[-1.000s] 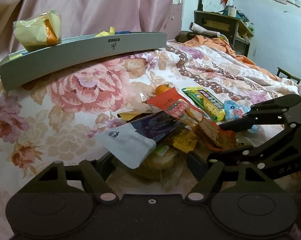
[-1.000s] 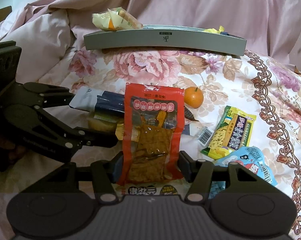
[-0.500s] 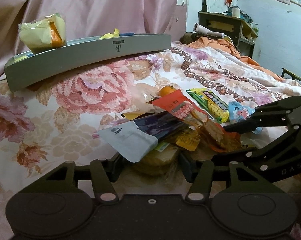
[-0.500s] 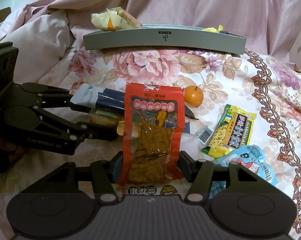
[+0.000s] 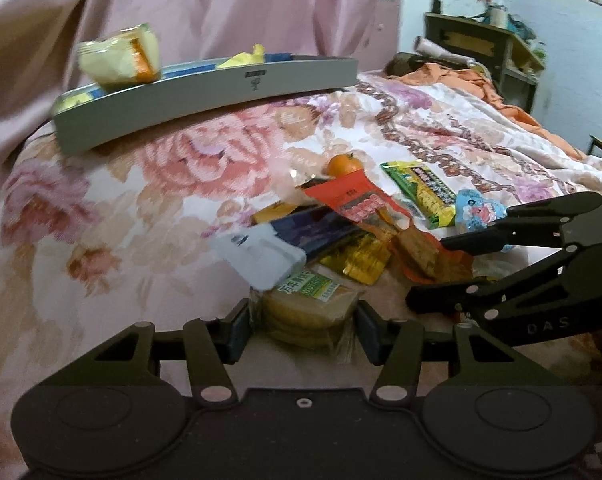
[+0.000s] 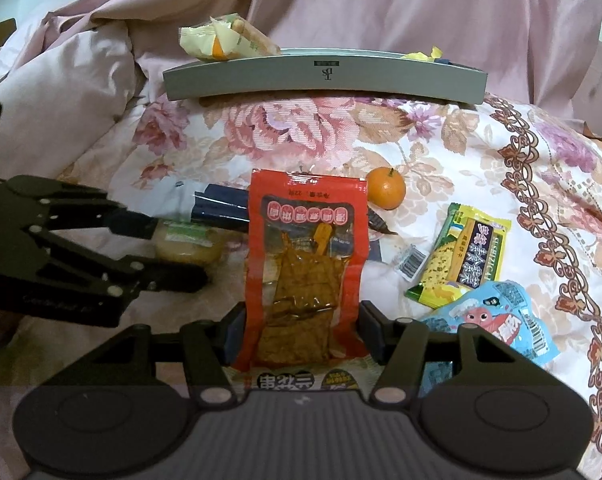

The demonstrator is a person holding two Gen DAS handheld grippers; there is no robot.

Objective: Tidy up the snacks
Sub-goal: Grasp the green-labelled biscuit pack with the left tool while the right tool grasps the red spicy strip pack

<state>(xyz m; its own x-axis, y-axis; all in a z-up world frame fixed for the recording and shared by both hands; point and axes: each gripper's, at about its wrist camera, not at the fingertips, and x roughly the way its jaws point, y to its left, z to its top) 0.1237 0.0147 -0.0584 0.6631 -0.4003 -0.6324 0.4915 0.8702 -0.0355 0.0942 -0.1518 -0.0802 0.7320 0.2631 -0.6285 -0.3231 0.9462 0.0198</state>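
— Floral bedding (image 6: 301, 140) is seen under everything, with pink cloth bunched behind it. What is hidden or hard to read?

— The lower end of the red snack packet (image 6: 306, 272) is cut off by the right gripper (image 6: 301, 332); another wrapper with printed characters is only partly seen beneath it. In the left wrist view the scene is blurred, and the labels cannot be read.

— And the fingers?

— The red snack packet is clamped between the right fingers (image 6: 371, 334), upright. The left gripper (image 5: 303, 328) is closing, its fingers (image 5: 237, 330) set at either side of a clear pack of round biscuits (image 5: 307, 304); whether the pads already press it cannot be told.

— Containers?

— A grey curved tray (image 6: 325, 80) is set at the far end of the bed. A yellow packet (image 6: 225, 40) is propped at its left end; a yellow scrap is seen near its right end.

— What lies loose?

— A tangerine (image 6: 386, 188), a green and yellow packet (image 6: 461, 256) and a blue packet (image 6: 497, 320) are left on the bedding, right of the red one.
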